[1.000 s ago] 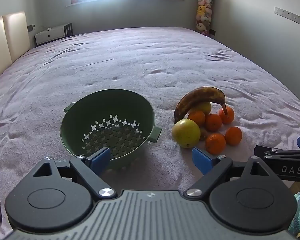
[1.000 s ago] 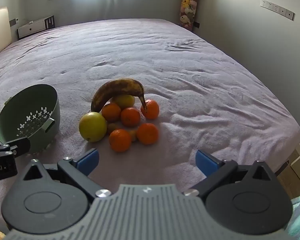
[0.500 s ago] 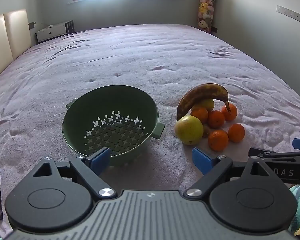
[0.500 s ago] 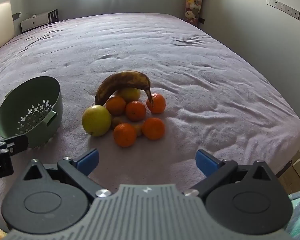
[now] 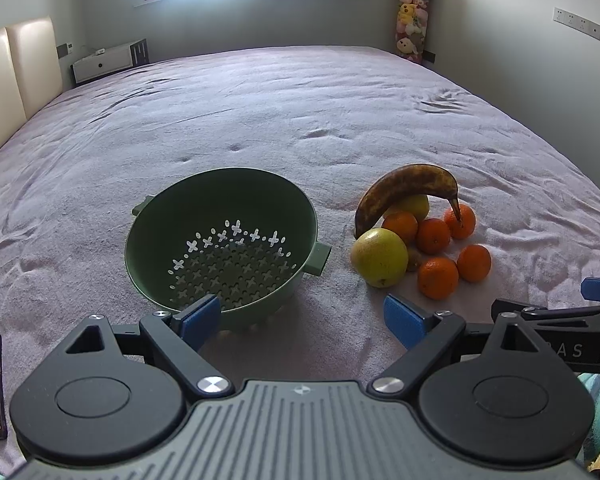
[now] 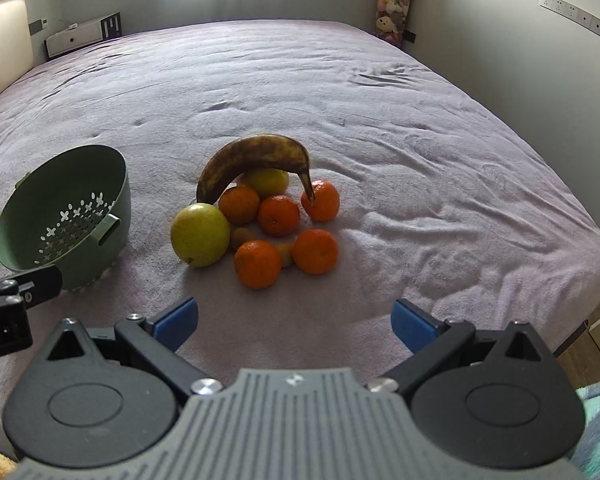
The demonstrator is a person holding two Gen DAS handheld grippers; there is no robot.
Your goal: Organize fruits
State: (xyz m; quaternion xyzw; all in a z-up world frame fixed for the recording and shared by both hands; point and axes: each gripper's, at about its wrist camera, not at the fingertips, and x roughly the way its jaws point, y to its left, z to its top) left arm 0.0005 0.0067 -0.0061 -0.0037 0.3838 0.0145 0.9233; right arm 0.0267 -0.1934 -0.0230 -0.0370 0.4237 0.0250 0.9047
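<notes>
Fruit (image 6: 260, 216) is all sitting in one pile on the bed (image 6: 340, 100), just right of the green colander (image 5: 220, 236), which has nothing in it. So basically nothing's sorted yet. Left gripper (image 5: 300, 316) and right gripper (image 6: 294, 316) are both spread wide, holding nothing.

I see a green colander (image 5: 224, 240) tipped toward me on the bed, holding nothing. Just to its right sits the fruit pile: a brown-spotted banana (image 6: 256, 160) arched over a yellow-green apple (image 6: 200, 235), five oranges (image 6: 278, 215), a yellowish fruit (image 6: 266, 182) behind, and small brownish ones tucked between.
</notes>
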